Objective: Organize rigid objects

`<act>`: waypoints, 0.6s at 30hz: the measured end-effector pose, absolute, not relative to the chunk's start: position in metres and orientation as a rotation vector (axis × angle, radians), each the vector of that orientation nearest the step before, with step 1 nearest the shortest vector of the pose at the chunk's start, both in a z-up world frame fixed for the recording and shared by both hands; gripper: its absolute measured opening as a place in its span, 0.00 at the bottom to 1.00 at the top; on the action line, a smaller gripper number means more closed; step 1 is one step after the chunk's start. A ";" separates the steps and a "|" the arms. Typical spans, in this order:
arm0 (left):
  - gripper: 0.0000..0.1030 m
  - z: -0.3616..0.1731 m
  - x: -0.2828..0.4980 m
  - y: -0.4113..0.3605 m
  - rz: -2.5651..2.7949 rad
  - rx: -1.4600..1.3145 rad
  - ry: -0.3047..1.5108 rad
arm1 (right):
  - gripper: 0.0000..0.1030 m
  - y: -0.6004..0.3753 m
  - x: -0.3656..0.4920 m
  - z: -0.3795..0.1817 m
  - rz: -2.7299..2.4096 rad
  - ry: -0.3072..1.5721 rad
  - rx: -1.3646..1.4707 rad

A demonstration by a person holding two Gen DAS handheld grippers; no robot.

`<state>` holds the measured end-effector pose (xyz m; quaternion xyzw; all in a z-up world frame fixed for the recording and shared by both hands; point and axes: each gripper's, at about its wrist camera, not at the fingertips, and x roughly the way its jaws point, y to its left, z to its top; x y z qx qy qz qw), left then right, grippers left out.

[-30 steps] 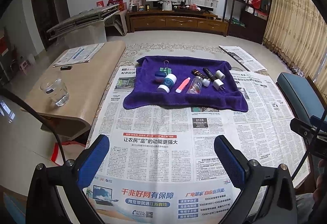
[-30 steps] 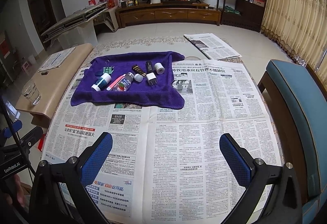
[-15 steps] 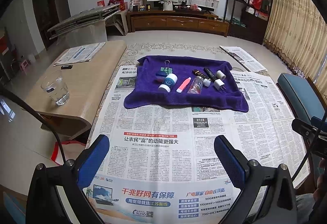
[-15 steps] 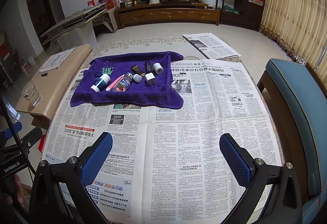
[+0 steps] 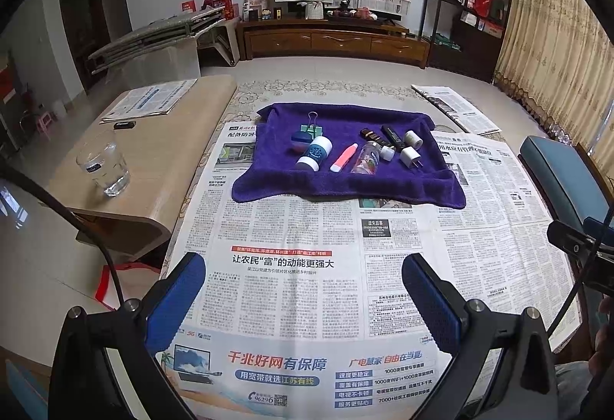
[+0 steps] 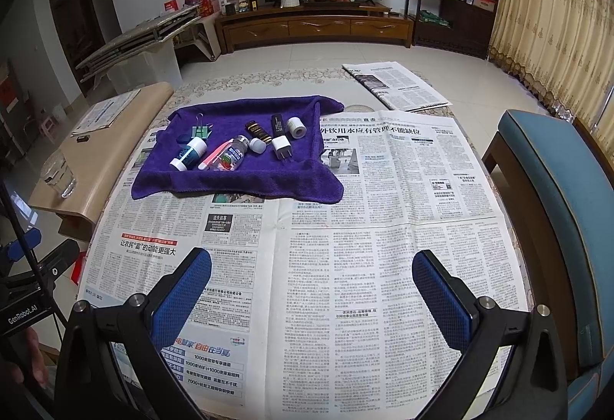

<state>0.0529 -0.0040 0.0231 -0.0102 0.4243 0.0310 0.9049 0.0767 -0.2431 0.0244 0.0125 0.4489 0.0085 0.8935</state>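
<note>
Left gripper [image 5: 303, 289] and right gripper [image 6: 311, 285] both hover over the near edge of the tabletop [image 6: 518, 255], fingers [image 6: 184, 289] spread wide, holding nothing. Newspaper [image 5: 291, 289] covers the tabletop under them.

Toward the far left part of the tabletop lies a purple towel [image 5: 345, 186], edges rumpled up. All the small things sit on it, well apart from both grippers. Nearest row, left to right: white-capped tube [image 5: 314, 153] lying down, pink pen [image 5: 344, 158], clear bottle [image 5: 368, 160] on its side with a white cap [image 5: 387, 152] touching its top, white plug [image 5: 410, 156]. Behind: blue round case [image 5: 300, 140] touching the tube, green binder clip [image 5: 311, 128], dark striped stick [image 5: 371, 136], black stick [image 5: 392, 137], white tape roll [image 5: 413, 139].

Left of the tabletop, a low wooden table [image 5: 165, 151] carries a glass [image 5: 103, 167] and a paper. Blue chair [image 6: 564, 213] along the right edge. Another newspaper [image 6: 395, 86] on the floor beyond the far edge.
</note>
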 end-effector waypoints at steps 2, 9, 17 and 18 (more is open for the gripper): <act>1.00 0.023 0.052 -0.004 0.067 -0.021 0.876 | 1.00 -0.243 0.077 0.024 0.018 0.932 0.027; 1.00 0.023 0.053 -0.004 0.066 -0.020 0.877 | 1.00 -0.242 0.078 0.023 0.017 0.936 0.027; 1.00 0.023 0.052 -0.004 0.066 -0.022 0.877 | 1.00 -0.242 0.078 0.022 0.016 0.934 0.028; 1.00 0.023 0.052 -0.004 0.065 -0.022 0.878 | 1.00 -0.243 0.079 0.022 0.017 0.936 0.030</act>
